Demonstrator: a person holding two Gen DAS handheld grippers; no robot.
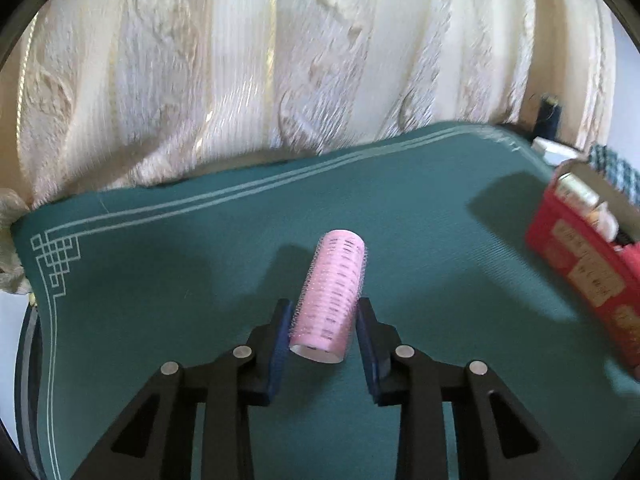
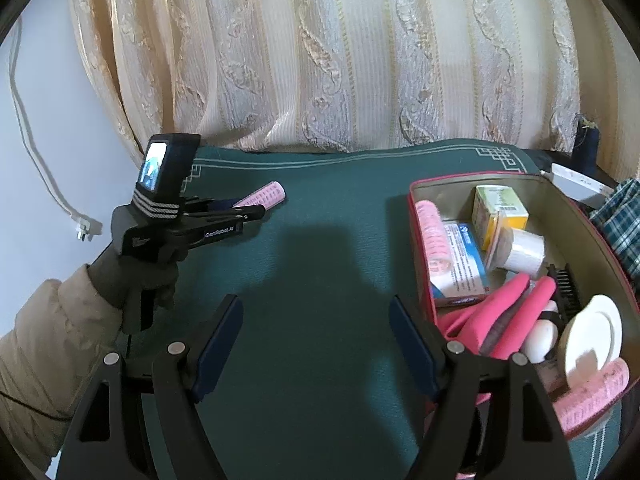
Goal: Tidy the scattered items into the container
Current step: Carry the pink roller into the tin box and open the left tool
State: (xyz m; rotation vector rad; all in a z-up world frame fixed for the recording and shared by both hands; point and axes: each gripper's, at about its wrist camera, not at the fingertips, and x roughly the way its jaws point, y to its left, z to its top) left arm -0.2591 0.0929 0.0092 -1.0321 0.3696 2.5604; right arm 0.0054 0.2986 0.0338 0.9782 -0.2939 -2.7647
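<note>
The left gripper [image 1: 324, 316] has its two blue pads on either side of a pink hair roller [image 1: 330, 300], which lies on its side on the green cloth [image 1: 200, 264] with its open end towards the camera. The left pad looks to be touching the roller's bristles; on the right side a thin strip of cloth seems to show between pad and roller, though the blur makes that hard to be sure of, so whether the roller is truly pinched I cannot tell. Seen from the right wrist, the same gripper [image 2: 256, 210] is held by a gloved hand [image 2: 140, 280] with a pale padded sleeve [image 2: 48, 340] behind it, and the roller [image 2: 266, 194] pokes out past the fingertips near the far left corner of the cloth [image 2: 320, 280].

The right gripper [image 2: 316, 344] hangs over the bare middle of the cloth with its jaws spread wide and nothing between them.

The red container [image 2: 424, 264] sits at the right side of the cloth, well apart from the roller. Inside it are other pink rollers [image 2: 434, 236], a yellow box [image 2: 498, 208], a blue and white box [image 2: 460, 264], a white lid [image 2: 592, 336] and a black comb [image 2: 564, 284]. From the left wrist the container [image 1: 588, 276] shows at the right edge.

A cream patterned curtain [image 2: 340, 60] hangs behind, and a white cord with a plug [image 2: 86, 232] dangles on the wall to the left
</note>
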